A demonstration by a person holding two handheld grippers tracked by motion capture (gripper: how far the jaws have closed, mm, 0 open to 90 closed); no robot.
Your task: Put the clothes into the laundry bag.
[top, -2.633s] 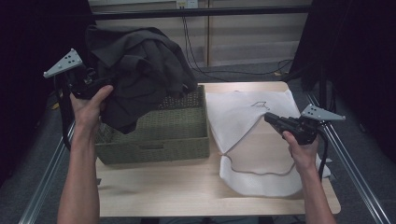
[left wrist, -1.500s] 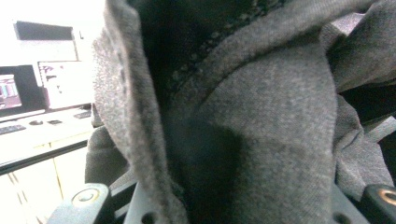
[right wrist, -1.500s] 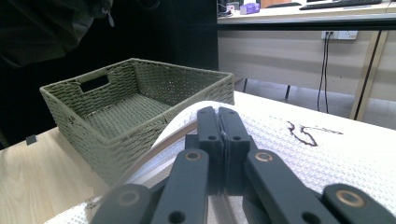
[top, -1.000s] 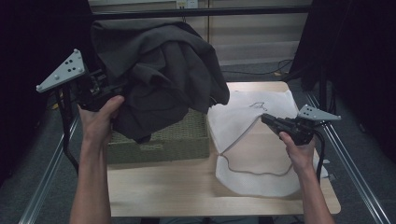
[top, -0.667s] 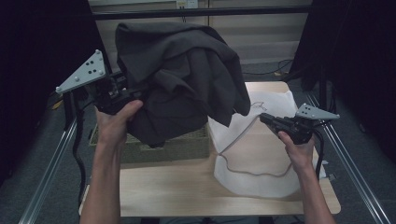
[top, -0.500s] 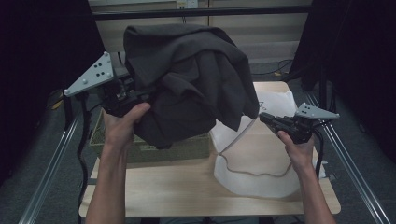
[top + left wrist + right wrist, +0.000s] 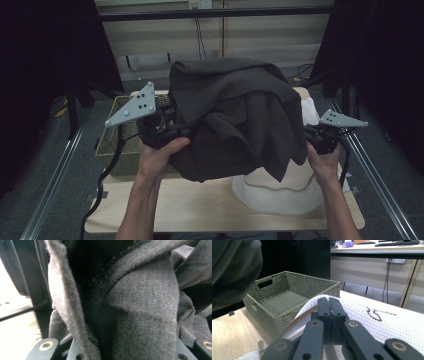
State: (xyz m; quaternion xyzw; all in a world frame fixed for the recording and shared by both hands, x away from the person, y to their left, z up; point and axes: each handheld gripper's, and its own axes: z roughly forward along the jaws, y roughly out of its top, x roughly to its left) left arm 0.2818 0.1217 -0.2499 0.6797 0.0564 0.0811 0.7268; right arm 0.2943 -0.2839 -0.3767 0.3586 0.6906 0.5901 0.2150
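A big dark grey garment hangs in the air over the middle of the table, bunched and draping down. My left gripper is shut on its left side, and the cloth covers the jaws in the left gripper view. A white waffle-knit garment lies on the table's right half, partly under the dark one. My right gripper is shut on the raised neckline edge of that white garment. In the high view the right gripper sits just right of the hanging dark cloth.
A green woven basket stands at the table's left, its inside bare in the right gripper view. The wooden tabletop is open at the front. Metal rails flank the table; a desk with hanging cables stands behind.
My left gripper has carried the dark garment up out of the basket and rightward, so it now hangs over the white garment. The right gripper has barely moved.
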